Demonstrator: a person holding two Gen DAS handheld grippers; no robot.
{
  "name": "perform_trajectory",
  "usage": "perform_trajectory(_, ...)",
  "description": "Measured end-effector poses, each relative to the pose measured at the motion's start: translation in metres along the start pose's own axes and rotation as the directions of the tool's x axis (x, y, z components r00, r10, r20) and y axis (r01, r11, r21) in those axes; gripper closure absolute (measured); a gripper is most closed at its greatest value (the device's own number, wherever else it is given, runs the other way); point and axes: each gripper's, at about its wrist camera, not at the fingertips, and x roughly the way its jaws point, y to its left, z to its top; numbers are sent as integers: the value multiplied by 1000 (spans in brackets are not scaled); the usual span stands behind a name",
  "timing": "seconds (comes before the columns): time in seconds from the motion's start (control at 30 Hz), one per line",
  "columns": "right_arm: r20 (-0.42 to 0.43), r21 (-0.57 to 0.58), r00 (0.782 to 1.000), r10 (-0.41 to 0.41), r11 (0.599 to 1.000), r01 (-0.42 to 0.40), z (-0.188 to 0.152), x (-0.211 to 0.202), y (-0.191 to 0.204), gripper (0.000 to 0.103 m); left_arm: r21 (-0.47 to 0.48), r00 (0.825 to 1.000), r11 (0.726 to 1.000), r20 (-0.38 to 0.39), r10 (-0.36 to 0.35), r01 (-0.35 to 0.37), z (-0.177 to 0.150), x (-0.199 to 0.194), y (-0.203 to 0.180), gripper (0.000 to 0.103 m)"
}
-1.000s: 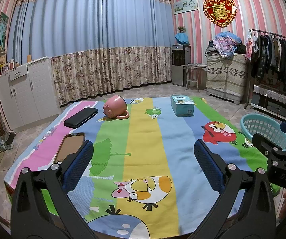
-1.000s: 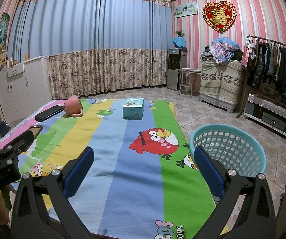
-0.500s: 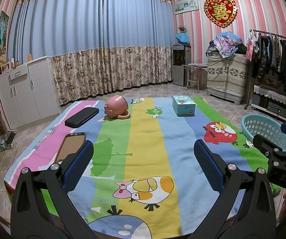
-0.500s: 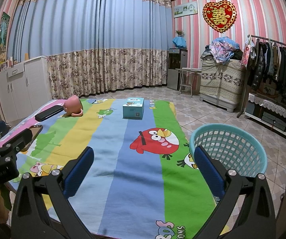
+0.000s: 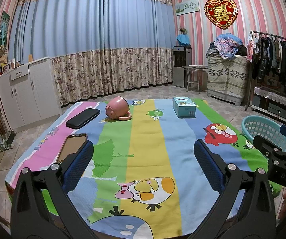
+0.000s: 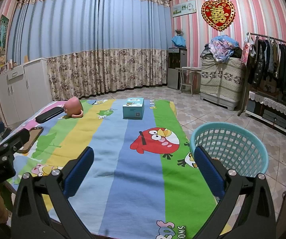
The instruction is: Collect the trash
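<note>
Teal basket (image 6: 229,149) stood just off the bench's (image 5: 147,159) right edge; nothing had shifted since a second earlier. You held both left tongs (image 5: 143,165) and right tongs (image 6: 144,167) wide open, empty. No obvious trash showed beside the blue box (image 5: 183,109).

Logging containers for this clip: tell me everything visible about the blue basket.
The basket is a round, light blue tub of what looks like plastic, with a smooth rolled rim and walls of open lattice. It stands upright on the tiled floor at the right edge of the cartoon-print cloth. Something small and orange shows low inside, mostly hidden. In the right wrist view one of the pads overlaps it; contact cannot be told.
</note>
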Motion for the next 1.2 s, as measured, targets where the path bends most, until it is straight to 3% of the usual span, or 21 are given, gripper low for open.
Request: perform_trajectory(1.2,2,-7,1000,9,1000,-9,1,2,0,5,-4,1000,1000,12,-2,2,3,-7,-2,5)
